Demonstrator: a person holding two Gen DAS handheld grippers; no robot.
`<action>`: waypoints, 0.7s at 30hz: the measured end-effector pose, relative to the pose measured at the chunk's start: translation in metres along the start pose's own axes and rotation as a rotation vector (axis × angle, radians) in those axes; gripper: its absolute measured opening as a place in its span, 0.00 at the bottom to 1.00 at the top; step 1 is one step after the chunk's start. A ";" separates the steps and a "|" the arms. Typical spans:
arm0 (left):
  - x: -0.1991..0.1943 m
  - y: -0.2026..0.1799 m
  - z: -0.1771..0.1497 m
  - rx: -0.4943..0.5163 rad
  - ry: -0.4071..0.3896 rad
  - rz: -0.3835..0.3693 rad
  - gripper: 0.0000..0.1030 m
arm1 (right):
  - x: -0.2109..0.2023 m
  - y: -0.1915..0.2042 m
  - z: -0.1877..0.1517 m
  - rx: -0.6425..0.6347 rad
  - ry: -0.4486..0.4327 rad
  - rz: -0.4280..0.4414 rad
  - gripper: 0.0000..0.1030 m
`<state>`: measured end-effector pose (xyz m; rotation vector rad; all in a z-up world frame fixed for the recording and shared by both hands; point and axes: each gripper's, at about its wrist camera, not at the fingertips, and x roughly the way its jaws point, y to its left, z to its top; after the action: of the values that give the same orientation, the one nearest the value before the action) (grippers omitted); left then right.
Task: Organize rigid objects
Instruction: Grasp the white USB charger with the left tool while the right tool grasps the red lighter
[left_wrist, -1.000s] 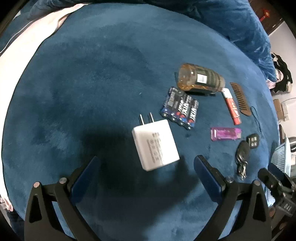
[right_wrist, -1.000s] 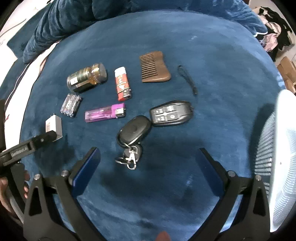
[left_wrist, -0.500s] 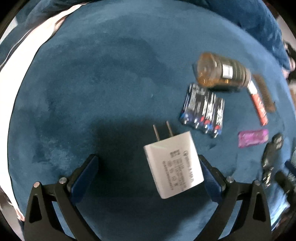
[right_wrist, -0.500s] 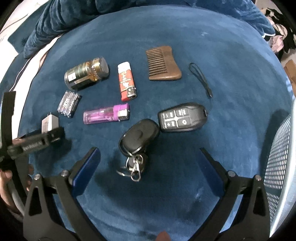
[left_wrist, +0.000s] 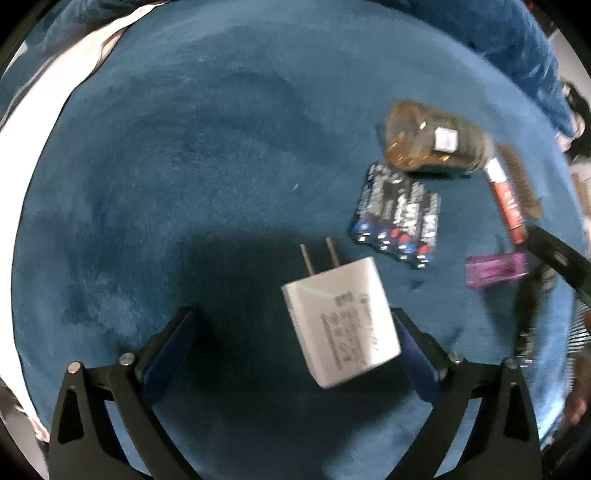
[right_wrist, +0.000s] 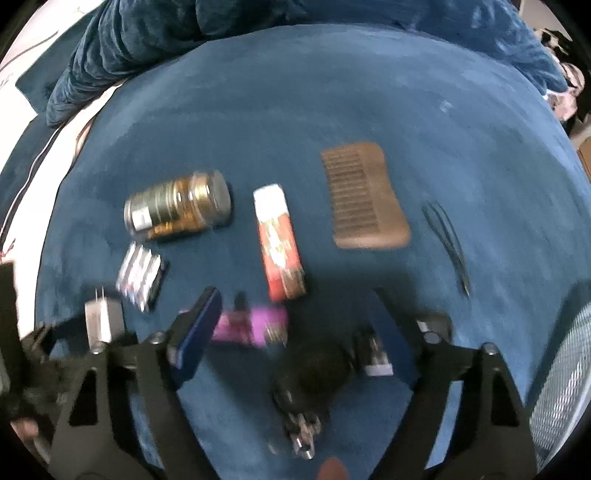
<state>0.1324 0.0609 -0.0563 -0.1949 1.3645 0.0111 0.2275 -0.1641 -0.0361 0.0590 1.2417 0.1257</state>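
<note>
The left gripper has two black plastic arms shaped as open triangular frames, each with small round silver screws near the top and a flat blue pad on its inner face. The right gripper has the same build: black frames, silver screws, blue pads, blurred here.

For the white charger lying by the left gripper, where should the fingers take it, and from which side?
Probably across the white charger's two long side faces, coming straight down from above. It lies flat on the blue blanket with its prongs pointing away, so keep off the prong end. The left gripper, open, already has the body between its fingers.
</note>
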 end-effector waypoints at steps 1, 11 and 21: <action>-0.004 0.002 0.000 -0.018 -0.005 -0.021 0.92 | 0.005 0.004 0.006 -0.008 0.000 -0.003 0.72; -0.013 0.021 0.007 -0.145 0.012 -0.102 0.75 | 0.041 0.015 0.023 -0.028 0.056 -0.034 0.23; -0.021 0.008 -0.004 -0.143 0.001 -0.166 0.43 | -0.012 0.010 -0.008 -0.039 -0.013 0.064 0.23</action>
<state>0.1235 0.0700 -0.0376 -0.4279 1.3458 -0.0307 0.2151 -0.1563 -0.0260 0.0651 1.2241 0.2046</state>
